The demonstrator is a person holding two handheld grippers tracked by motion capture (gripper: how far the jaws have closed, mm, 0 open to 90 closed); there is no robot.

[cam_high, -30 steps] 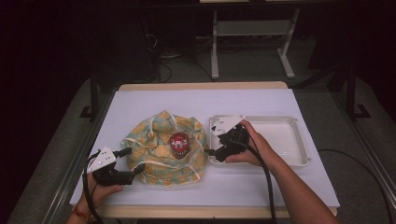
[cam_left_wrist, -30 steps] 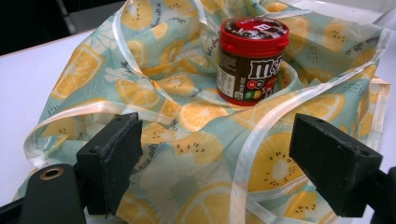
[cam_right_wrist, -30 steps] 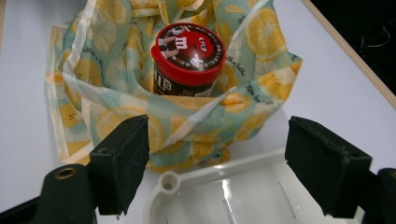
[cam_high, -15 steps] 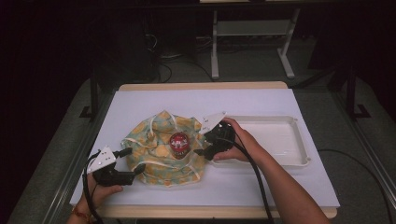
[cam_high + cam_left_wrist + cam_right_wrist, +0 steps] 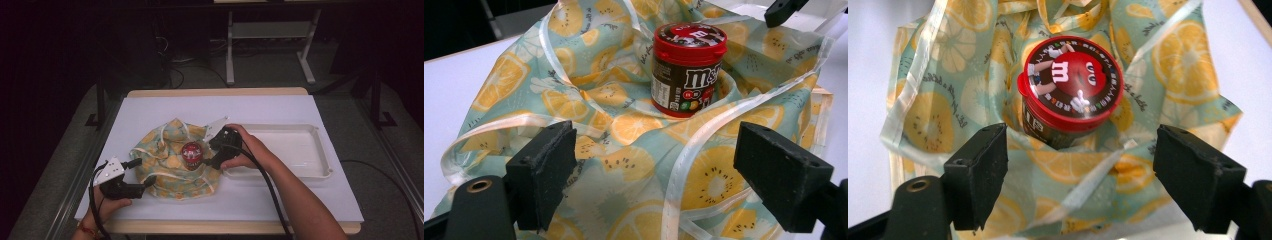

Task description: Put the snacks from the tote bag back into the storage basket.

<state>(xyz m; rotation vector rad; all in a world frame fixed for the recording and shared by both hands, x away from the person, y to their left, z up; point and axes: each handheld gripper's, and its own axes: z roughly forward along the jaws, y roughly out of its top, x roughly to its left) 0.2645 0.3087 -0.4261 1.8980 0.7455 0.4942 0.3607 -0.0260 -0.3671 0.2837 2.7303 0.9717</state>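
Your right tool hangs just beside the candy jar, jaws spread wide and holding nothing. The jar stands upright on the fruit-print bag, which lies on the counter. Your left tool sits at the bag's near edge, jaws wide, perhaps touching the fabric.

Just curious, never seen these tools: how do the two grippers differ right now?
The right gripper hovers right beside the red-lidded candy jar, jaws facing it; the left gripper waits at the lemon-print bag's near edge, farther from the jar. The right reaches from the white tray side. Both are black, with jaws open.
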